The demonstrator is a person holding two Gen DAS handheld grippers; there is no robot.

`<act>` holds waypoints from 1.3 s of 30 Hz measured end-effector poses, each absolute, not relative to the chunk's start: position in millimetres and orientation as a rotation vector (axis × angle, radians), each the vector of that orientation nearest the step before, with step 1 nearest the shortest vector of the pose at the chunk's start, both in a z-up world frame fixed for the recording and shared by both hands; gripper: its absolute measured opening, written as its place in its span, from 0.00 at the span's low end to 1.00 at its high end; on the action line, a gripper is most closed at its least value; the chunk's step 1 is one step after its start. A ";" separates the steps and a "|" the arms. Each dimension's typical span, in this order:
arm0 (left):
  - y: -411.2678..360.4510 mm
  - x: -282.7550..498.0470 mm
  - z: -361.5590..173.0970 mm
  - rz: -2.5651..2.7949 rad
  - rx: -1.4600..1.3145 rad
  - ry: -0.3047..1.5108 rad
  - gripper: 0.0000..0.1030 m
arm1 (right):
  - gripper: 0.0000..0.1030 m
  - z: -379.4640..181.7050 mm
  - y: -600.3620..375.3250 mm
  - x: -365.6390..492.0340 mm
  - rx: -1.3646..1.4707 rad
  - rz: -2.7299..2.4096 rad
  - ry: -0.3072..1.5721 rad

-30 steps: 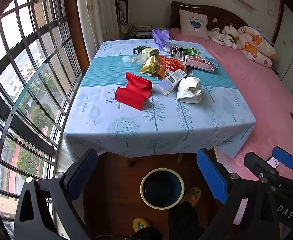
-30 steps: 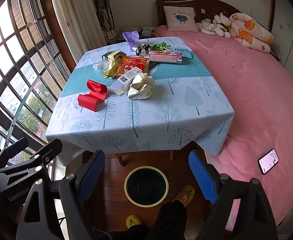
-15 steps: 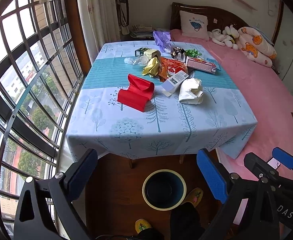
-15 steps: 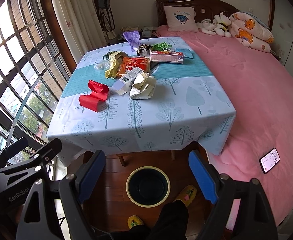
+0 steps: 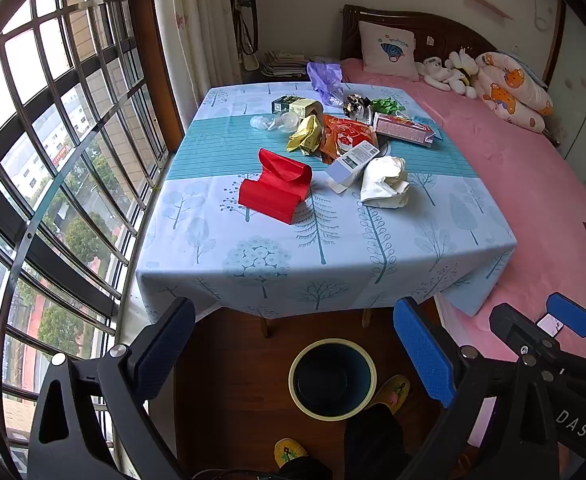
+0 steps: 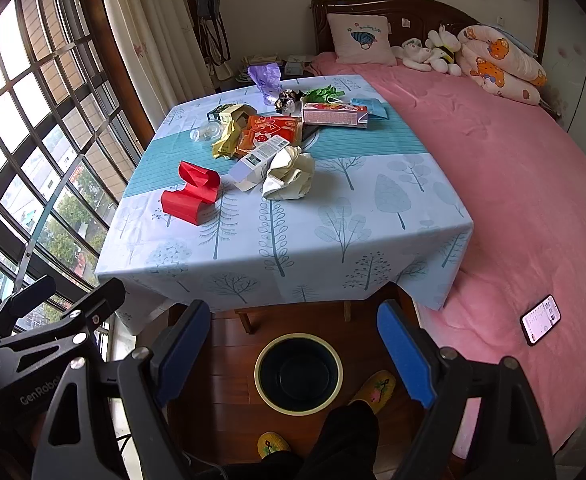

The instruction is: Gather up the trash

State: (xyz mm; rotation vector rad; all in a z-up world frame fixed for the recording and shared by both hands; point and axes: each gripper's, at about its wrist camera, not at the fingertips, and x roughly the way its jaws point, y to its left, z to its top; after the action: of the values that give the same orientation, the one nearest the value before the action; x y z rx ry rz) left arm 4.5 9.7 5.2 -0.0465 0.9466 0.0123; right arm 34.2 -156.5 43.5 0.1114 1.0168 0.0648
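Two grippers, left gripper (image 5: 293, 344) and right gripper (image 6: 293, 344), hang with jaws spread and empty above the waste bin (image 6: 298, 373) on the floor by the table's (image 6: 333, 240) near edge. Trash lies clustered toward the far edge: red paper (image 5: 275, 188), white wrapper (image 5: 385, 182), overlapping packets partly hidden

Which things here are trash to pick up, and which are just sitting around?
For the job: red paper, crumpled white paper, yellow wrapper, orange packet, purple bag, bin.

Just lying about: pillow, stuffed toys, phone, slippers.
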 end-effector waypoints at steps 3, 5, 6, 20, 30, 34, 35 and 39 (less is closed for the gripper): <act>9.5 4.5 5.1 0.013 -0.046 0.947 0.95 | 0.84 43.2 -156.6 34.0 0.112 0.066 1.016; 9.2 4.3 4.8 0.013 -0.046 0.946 0.95 | 0.84 43.7 -155.8 34.1 0.111 0.065 1.015; 10.4 4.5 5.4 0.012 -0.045 0.947 0.95 | 0.84 43.3 -156.2 33.9 0.111 0.066 1.015; 7.6 4.4 4.6 0.015 -0.044 0.945 0.95 | 0.84 43.1 -154.9 32.5 0.112 0.067 1.013; 8.5 4.9 4.9 0.017 -0.043 0.943 0.95 | 0.84 46.0 -150.7 34.5 0.112 0.069 1.011; 12.2 6.2 6.0 0.017 -0.044 0.942 0.95 | 0.84 45.6 -151.0 34.9 0.113 0.069 1.011; 11.5 5.8 5.7 0.017 -0.043 0.941 0.95 | 0.84 44.7 -151.9 34.7 0.114 0.070 1.011; 13.2 6.5 6.5 0.018 -0.043 0.941 0.95 | 0.84 44.6 -150.7 35.7 0.117 0.071 1.012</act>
State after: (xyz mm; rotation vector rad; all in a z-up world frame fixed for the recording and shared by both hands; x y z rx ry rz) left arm 6.5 13.2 6.5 -0.0434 0.9407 0.0176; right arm 35.7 -150.7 44.6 0.1168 1.0119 0.0709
